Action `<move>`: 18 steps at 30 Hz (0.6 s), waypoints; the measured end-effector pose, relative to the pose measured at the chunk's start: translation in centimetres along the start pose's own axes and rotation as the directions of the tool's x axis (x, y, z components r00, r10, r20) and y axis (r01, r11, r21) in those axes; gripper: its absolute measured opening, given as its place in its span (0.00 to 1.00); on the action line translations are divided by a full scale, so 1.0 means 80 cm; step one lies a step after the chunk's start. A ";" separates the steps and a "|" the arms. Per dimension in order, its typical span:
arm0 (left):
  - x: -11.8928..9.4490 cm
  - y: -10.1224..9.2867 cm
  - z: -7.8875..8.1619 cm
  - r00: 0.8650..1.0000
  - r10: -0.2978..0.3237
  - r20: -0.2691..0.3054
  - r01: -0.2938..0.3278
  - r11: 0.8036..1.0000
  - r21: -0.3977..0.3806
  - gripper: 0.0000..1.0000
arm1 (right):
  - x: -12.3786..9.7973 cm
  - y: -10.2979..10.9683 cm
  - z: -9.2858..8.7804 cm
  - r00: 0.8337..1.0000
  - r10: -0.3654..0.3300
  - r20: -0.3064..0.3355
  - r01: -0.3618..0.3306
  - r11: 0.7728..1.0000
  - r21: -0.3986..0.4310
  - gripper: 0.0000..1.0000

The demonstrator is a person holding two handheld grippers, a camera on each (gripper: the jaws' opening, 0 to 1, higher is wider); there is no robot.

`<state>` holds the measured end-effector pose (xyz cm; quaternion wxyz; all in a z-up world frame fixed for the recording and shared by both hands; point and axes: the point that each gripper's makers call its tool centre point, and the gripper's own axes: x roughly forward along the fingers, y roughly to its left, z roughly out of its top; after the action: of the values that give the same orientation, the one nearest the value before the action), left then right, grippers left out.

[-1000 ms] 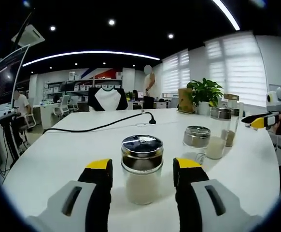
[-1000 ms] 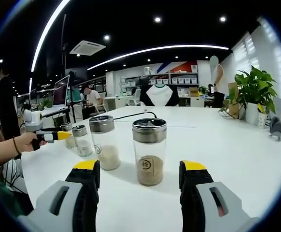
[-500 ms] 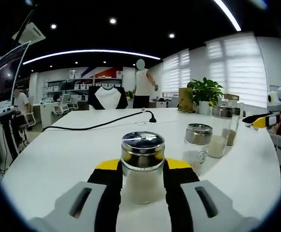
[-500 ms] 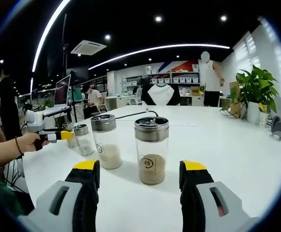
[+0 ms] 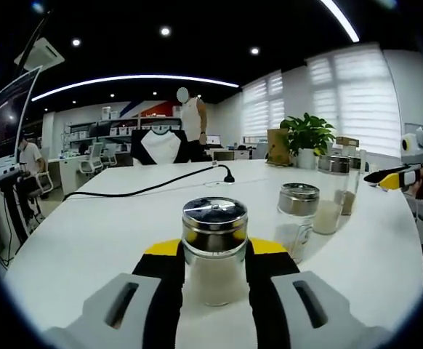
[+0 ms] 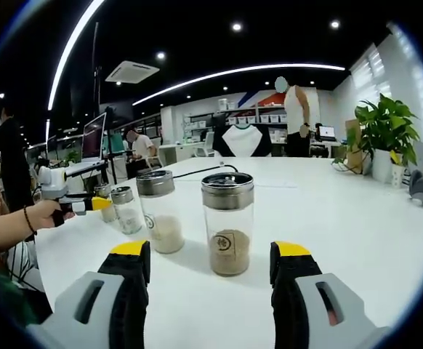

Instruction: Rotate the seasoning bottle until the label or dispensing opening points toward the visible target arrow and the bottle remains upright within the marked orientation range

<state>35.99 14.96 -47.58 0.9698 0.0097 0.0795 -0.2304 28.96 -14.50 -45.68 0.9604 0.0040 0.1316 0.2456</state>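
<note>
A squat glass seasoning bottle (image 5: 214,227) with a steel lid and white grains stands upright on the white table (image 5: 81,233). My left gripper (image 5: 214,253) is shut on its sides. In the right gripper view a taller bottle of brown seasoning (image 6: 227,222) stands upright, its round label facing the camera. My right gripper (image 6: 211,254) is open, its yellow-tipped jaws on either side and just short of that bottle. The left gripper (image 6: 81,205) appears at the left, held by a hand (image 6: 33,217). The right gripper (image 5: 392,178) appears at the far right.
Other lidded bottles stand nearby: a short one (image 5: 296,212), a tall one (image 5: 331,193), one with white grains (image 6: 160,212) and a small one (image 6: 125,210). A black cable (image 5: 146,190) crosses the table. A potted plant (image 6: 384,134) stands at the back. A person walks in the background.
My left gripper closed on the white-grain bottle between one second and half a second ago and stays shut. The right gripper stays open. The person in the background has walked left.
</note>
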 end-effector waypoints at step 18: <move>0.000 0.006 -0.005 0.999 -0.039 0.003 0.039 0.999 0.001 0.34 | -0.002 0.003 0.000 1.000 0.009 0.009 -0.009 1.000 0.004 0.69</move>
<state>36.12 15.38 -47.98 0.9653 0.0081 0.0779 -0.2493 28.74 -14.38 -45.64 0.9598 0.0078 0.1278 0.2498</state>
